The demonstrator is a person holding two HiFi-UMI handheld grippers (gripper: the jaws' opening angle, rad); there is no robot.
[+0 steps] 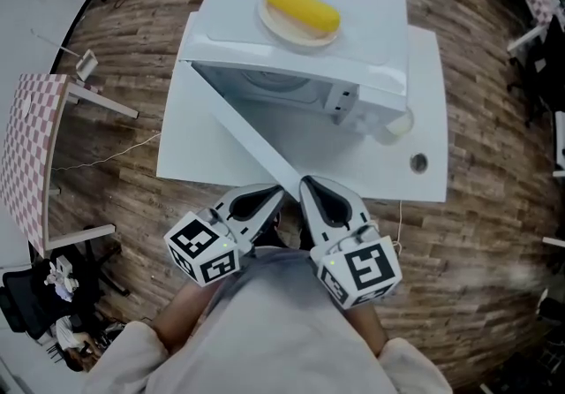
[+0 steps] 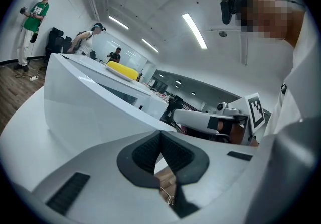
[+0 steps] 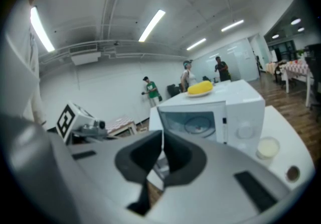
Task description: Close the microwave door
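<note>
The microwave (image 1: 353, 39) is set on the white bench (image 1: 424, 118), a plate with a yellow item (image 1: 302, 11) on its roof. Its door (image 1: 247, 132) is swung wide open, hinged at the left, its free edge reaching toward the person – so closing is judged not yet begun. The 2 grippers are held just beside that free edge: the left gripper (image 1: 265, 200) on the outer face's side, the right gripper (image 1: 320, 193) on the inner side. Both sets of jaws are seen pressed together, with nothing between them. Next, the outer face probably needs pushing by the left gripper along the hinge's arc – the right one cleared first.
</note>
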